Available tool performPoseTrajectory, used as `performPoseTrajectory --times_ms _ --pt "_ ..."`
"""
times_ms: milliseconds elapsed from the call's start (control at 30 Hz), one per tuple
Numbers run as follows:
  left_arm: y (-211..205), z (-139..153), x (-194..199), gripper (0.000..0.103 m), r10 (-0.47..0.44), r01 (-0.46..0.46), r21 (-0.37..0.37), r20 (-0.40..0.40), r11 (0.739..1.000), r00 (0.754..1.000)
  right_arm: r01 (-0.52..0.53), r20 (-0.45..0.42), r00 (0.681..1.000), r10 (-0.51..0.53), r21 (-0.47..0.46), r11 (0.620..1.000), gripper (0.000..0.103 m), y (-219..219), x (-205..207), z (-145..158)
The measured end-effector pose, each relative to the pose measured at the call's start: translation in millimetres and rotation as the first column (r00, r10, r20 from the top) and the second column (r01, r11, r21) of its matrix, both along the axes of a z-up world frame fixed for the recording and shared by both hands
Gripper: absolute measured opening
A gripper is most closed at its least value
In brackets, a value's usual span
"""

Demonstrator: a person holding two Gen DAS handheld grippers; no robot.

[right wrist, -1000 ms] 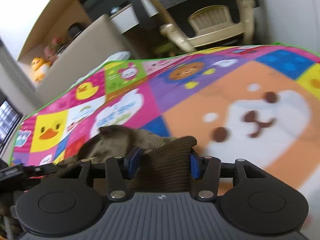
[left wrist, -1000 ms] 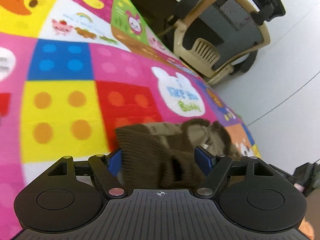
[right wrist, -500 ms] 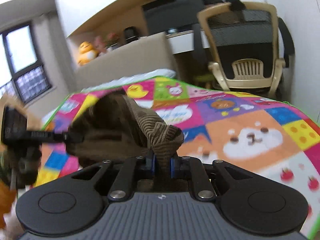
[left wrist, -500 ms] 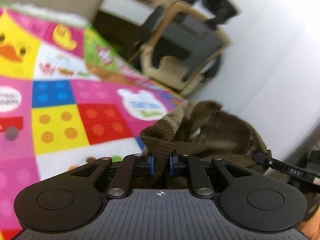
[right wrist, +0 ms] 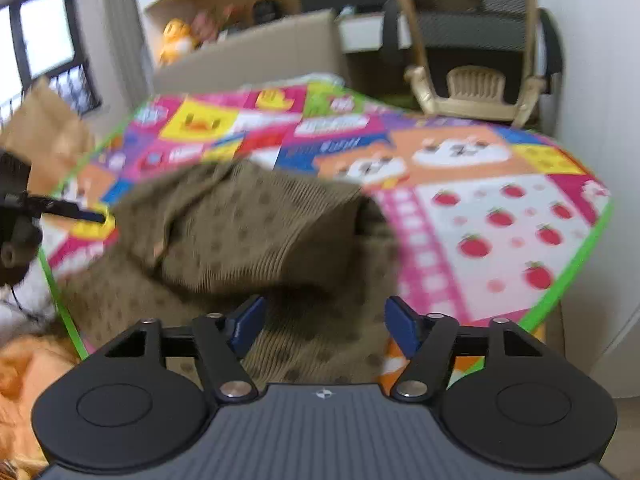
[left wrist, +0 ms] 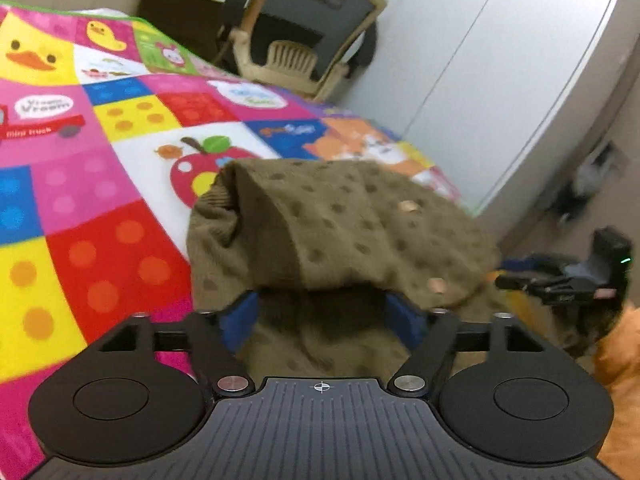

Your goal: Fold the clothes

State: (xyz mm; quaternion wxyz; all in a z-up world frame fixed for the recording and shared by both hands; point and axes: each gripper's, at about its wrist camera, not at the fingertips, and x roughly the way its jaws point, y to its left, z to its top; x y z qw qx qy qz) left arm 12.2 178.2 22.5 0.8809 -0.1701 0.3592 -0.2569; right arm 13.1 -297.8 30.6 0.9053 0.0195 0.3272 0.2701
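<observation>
Left wrist view: the play mat (left wrist: 80, 208) carries printed panels. At its far left corner a yellow duck panel is visible; below it a speech bubble reads "Vroom Vroom", and a red truck panel reads "mini truck". Further right lie a yellow stud-pattern panel, a red apple panel and a blue panel whose lettering is too blurred to read. The brown sweater (left wrist: 340, 224) lies folded on the mat near its right edge, with a doubled layer lying loose over the lower layer. The left gripper (left wrist: 322, 320) is spread wide; its blue pads (left wrist: 240, 320) stand on either side of the fabric and clamp nothing. At the far right, the right gripper (left wrist: 560, 280) appears beside the sweater's edge. A beige office chair (left wrist: 304, 40) stands beyond the mat's far edge.

Right wrist view: the left gripper (right wrist: 60, 210) enters from the left. The sweater (right wrist: 240, 232) covers the mat's near left area, with ribbed fabric folded over. The right gripper (right wrist: 324, 322) is likewise spread wide and grips nothing; the cloth lies between and below its pads (right wrist: 402, 322). The mat (right wrist: 500, 220) shows strawberry and dog panels to the right; lettering here is unreadable through blur.
</observation>
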Motion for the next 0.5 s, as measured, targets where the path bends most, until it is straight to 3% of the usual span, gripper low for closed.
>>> performPoseTrajectory --times_ms 67,133,267,367,467,500 --pt "11 5 -2 0.095 0.017 -0.016 -0.094 0.015 0.995 1.000 0.050 0.013 0.999 -0.051 0.081 0.995 0.069 -7 4 11" --pt "17 7 13 0.095 0.067 -0.070 -0.160 -0.020 0.985 0.998 0.054 0.038 0.997 -0.061 0.145 0.988 0.069 3 15 17" --pt "2 -9 59 0.095 0.137 -0.158 -0.181 -0.121 0.971 0.983 -0.023 0.075 0.997 0.009 0.188 0.982 0.068 44 42 17" --pt "-9 -34 103 0.095 0.176 -0.228 -0.198 -0.250 0.953 0.952 -0.045 0.018 0.999 0.043 0.112 0.993 0.067 79 62 -5" --pt "-10 -37 126 0.070 0.191 -0.275 -0.287 -0.289 0.918 0.938 -0.048 -0.014 0.999 0.048 -0.007 0.999 0.066 99 68 -31" --pt "-7 -31 129 0.068 0.201 -0.287 -0.322 -0.274 0.902 0.940 -0.054 0.000 0.999 0.054 -0.035 0.998 0.066 99 64 -36"
